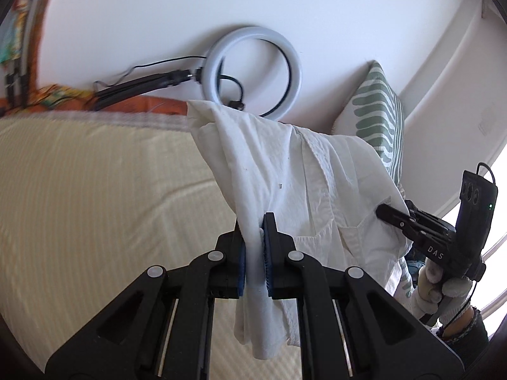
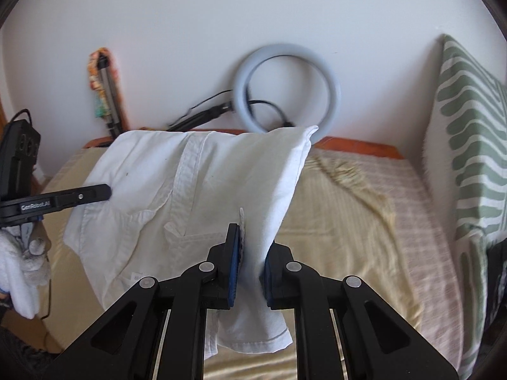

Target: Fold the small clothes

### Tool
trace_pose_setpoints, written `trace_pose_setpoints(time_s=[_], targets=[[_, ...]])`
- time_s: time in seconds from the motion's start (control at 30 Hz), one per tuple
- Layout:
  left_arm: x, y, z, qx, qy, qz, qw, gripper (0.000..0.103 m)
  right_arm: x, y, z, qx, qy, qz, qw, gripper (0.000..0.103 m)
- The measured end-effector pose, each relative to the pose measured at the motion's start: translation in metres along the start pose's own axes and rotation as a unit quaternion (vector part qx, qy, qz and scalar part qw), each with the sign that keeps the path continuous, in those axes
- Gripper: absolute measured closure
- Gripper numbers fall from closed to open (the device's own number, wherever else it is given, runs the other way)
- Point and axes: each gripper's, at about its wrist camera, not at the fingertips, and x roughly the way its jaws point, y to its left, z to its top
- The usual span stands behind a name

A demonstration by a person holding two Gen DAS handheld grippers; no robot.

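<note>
Hanging above the bed [image 2: 348, 209], the white shirt [image 2: 202, 183] is stretched between both tools, its long axis running across from one to the other. The left hand-held gripper [image 1: 253, 250] is clamped on a bunched edge of the fabric; the right hand-held gripper [image 2: 252, 253] is clamped on the opposite edge. A chest pocket faces the cameras and the lower ends droop below the jaws. The striped bedspread lies open beneath. A ring light [image 2: 288, 88] leans on the wall behind; a green-patterned pillow [image 2: 469, 145] stands at the right side.
</note>
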Motion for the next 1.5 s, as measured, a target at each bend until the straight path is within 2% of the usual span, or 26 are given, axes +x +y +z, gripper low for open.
trace_pose_setpoints(time_s=[0.13,0.27,0.4,0.6,0.8,0.9,1.0,1.13,1.17,1.23,1.37,1.5], targets=[[0.054,-0.017,0.026,0.003,0.006,-0.011,0.9999,0.096,0.021,-0.035,0.016,-0.007,-0.005,-0.048,0.999,0.092],[0.099,-0.032,0.052,0.02,0.004,-0.011,0.9997,0.096,0.045,-0.067,0.033,-0.009,-0.007,-0.079,0.997,0.092],[0.144,-0.038,0.071,0.016,0.004,-0.011,0.9998,0.096,0.072,-0.107,0.052,0.002,-0.014,-0.097,0.995,0.092],[0.196,-0.042,0.076,0.032,0.012,0.016,0.9993,0.096,0.117,-0.142,0.061,0.011,-0.017,-0.113,0.993,0.092],[0.238,-0.039,0.071,0.041,0.025,0.047,0.9977,0.096,0.157,-0.161,0.049,0.029,0.004,-0.122,0.992,0.092],[0.247,-0.036,0.067,0.054,0.032,0.071,0.9955,0.094,0.172,-0.166,0.043,0.035,0.013,-0.127,0.991,0.092],[0.253,-0.039,0.062,0.075,0.031,0.096,0.9921,0.09,0.183,-0.167,0.041,0.038,0.022,-0.149,0.988,0.084],[0.253,-0.045,0.064,0.073,0.026,0.114,0.9904,0.07,0.193,-0.169,0.04,0.036,0.047,-0.18,0.982,0.073],[0.248,-0.042,0.064,0.074,0.022,0.119,0.9898,0.068,0.193,-0.169,0.04,0.036,0.05,-0.187,0.98,0.07],[0.238,-0.039,0.064,0.077,0.02,0.12,0.9896,0.067,0.188,-0.171,0.039,0.047,0.052,-0.189,0.98,0.07],[0.221,-0.047,0.064,0.084,0.018,0.117,0.9894,0.067,0.168,-0.168,0.043,0.061,0.035,-0.186,0.98,0.063],[0.197,-0.062,0.06,0.1,0.009,0.119,0.9878,0.067,0.141,-0.153,0.051,0.061,0.021,-0.179,0.982,0.062]])
